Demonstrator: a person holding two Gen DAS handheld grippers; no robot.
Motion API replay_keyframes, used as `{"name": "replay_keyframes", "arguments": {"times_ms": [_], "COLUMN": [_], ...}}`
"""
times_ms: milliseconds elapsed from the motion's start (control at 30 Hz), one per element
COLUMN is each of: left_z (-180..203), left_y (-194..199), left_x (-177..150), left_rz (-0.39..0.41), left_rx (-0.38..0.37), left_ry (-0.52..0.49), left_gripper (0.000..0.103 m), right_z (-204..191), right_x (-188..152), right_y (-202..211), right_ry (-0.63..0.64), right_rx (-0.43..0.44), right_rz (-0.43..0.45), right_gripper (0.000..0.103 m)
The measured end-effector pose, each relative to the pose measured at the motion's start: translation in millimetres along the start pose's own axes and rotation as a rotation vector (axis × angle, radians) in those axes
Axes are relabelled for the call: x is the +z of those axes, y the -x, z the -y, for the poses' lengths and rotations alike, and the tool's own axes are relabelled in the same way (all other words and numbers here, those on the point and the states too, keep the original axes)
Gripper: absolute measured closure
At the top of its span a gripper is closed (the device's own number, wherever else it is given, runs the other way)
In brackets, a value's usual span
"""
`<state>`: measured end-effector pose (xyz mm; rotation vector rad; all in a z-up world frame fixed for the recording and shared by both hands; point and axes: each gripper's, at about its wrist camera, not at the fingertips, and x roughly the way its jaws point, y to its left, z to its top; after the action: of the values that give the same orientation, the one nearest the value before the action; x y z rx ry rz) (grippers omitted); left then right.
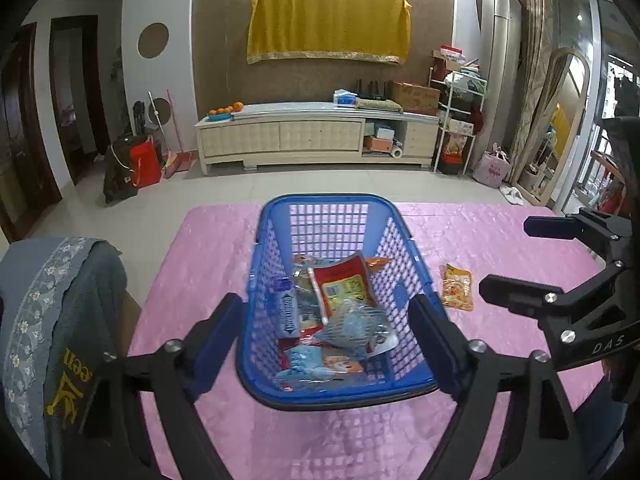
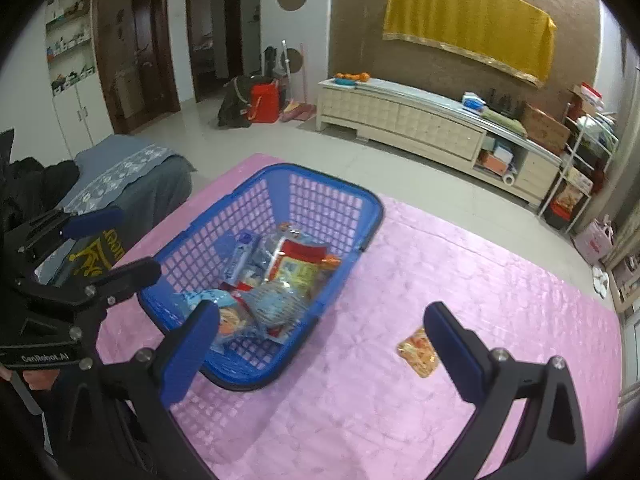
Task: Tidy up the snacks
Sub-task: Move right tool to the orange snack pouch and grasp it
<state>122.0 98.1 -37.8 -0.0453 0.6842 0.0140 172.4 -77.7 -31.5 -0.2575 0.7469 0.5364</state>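
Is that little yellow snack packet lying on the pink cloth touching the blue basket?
Apart. The left wrist view shows the yellow snack packet lying flat with a strip of bare pink cloth between it and the blue basket.

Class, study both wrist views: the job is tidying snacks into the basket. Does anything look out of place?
Yes. One yellow-orange snack packet lies alone on the pink tablecloth, to the right of the blue basket, while the other snacks are piled inside it. Both tongs are open and hold nothing.
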Motion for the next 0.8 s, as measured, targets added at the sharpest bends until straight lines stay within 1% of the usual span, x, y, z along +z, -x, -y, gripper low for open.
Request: {"name": "replay_keyframes", "arguments": {"times_ms": [67,100,233,300,433,500,567,600,667,800], "left_z": [5.7,7.9,17.1,22.3,31.0,35.1,37.8,39.6,40.2,37.2], "left_y": [-4.2,-6.9,-13.7,-19.6,-28.3,-34.1,-41.0,-45.8,-52.8,-75.4], "left_x": [3.8,5.9,15.2,21.1,30.1,36.6,42.1,45.1,47.4,52.5], "left_rz": [-0.014,-0.021,-0.033,-0.046,-0.051,-0.056,-0.067,-0.074,-0.089,-0.157], "left_rx": [-0.010,-0.002,-0.012,-0.018,-0.010,-0.003,0.006,0.013,0.018,0.016], "left_ry": [0.001,-0.001,-0.006,-0.021,-0.045,-0.056,-0.070,-0.078,-0.084,-0.067], "left_gripper": [0.018,0.017,0.017,0.017,0.017,0.013,0.004,0.001,0.000,0.000], "right_z": [8.4,13.3,30.5,39.1,58.0,68.1,78.6,83.4,91.0,109.5], "right_x": [-1.0,-1.7,-3.7,-6.1,-7.5,-7.1,-6.3,-5.7,-4.9,-3.8], "right_y": [2.2,3.2,5.4,7.3,4.2,0.3,-4.2,-7.1,-12.5,-24.7], "right_ry": [-0.021,-0.033,-0.059,-0.072,-0.104,-0.119,-0.137,-0.145,-0.157,-0.195], "right_rx": [-0.003,-0.003,-0.010,-0.013,-0.019,-0.021,-0.024,-0.028,-0.042,-0.046], "right_rz": [-0.003,-0.005,-0.010,-0.009,-0.020,-0.033,-0.050,-0.061,-0.087,-0.136], "right_gripper": [0.000,0.000,0.000,0.000,0.000,0.000,0.000,0.000,0.000,0.000]}}
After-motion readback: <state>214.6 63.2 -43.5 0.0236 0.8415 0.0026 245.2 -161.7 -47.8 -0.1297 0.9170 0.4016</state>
